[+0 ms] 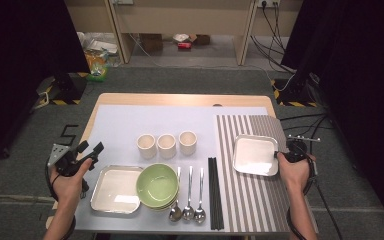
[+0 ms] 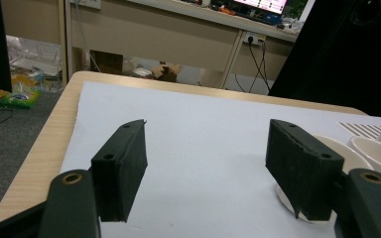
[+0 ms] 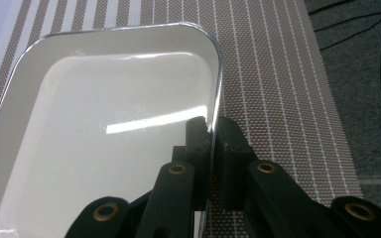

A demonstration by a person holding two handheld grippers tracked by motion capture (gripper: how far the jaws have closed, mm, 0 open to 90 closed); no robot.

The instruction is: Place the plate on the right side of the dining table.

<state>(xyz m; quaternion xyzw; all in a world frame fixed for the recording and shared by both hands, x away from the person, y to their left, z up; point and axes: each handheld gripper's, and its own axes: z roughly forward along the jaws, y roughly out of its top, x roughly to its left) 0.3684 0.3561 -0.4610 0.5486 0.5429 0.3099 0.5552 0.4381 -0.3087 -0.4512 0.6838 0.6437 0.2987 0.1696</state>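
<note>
- Straddling the rim of the square white tray (image 3: pixel 104 134), the right gripper (image 3: pixel 212 130) had one jaw inside the rim and one outside, set close together with a thin gap showing; whether the pads pressed on the rim could not be told.
- That rim was the tray's edge at 3 o'clock in the high view, where the right gripper (image 1: pixel 291 151) sat at the table's right side.
- The tray (image 1: pixel 252 154) lay flat on the striped placemat (image 1: pixel 250 200), toward the mat's 12 o'clock end.
- The left gripper (image 2: pixel 206 166) had its jaws spread wide, nothing between them, above the pale sheet (image 2: pixel 198 129) covering the table (image 2: pixel 34 158).
- In the high view the left gripper (image 1: pixel 87 150) hung at 9 o'clock of the table.
- Just at its 4 o'clock lay a second square tray (image 1: pixel 112 192), touching a green bowl (image 1: pixel 157 185).
- Three cups (image 1: pixel 166 145) stood in a row at 12 o'clock of the bowl; three spoons (image 1: pixel 188 202) and black chopsticks (image 1: pixel 215 195) lay at its 3 o'clock.
</note>
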